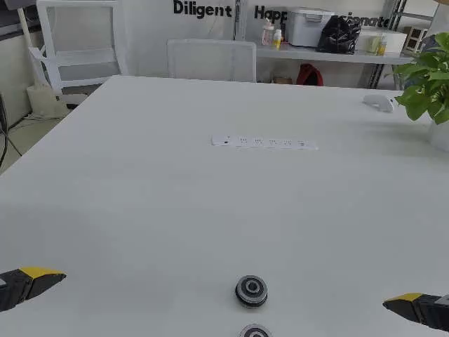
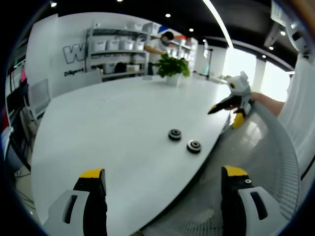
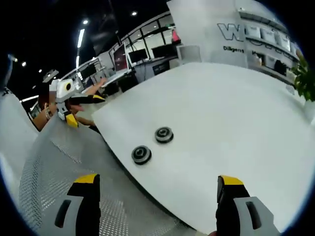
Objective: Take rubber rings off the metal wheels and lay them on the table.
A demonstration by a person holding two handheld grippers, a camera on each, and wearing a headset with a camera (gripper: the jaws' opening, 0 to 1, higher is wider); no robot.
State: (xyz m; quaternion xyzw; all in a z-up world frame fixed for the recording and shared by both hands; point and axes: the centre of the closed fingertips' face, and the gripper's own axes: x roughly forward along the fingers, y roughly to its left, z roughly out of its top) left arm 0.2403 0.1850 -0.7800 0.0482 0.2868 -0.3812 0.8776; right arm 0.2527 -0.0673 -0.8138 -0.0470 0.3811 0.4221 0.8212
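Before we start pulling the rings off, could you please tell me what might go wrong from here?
The nearer wheel lies near the edge of the table; a nudge could knock it off. The wheels lie close together, so the open left gripper or right gripper, reaching for the farther wheel, might bump its neighbour.

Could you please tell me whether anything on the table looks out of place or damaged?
Nothing looks damaged, spilled or askew. The farther wheel and the nearer wheel lie flat on the table; the nearer one sits close to its front edge, the only slight oddity.
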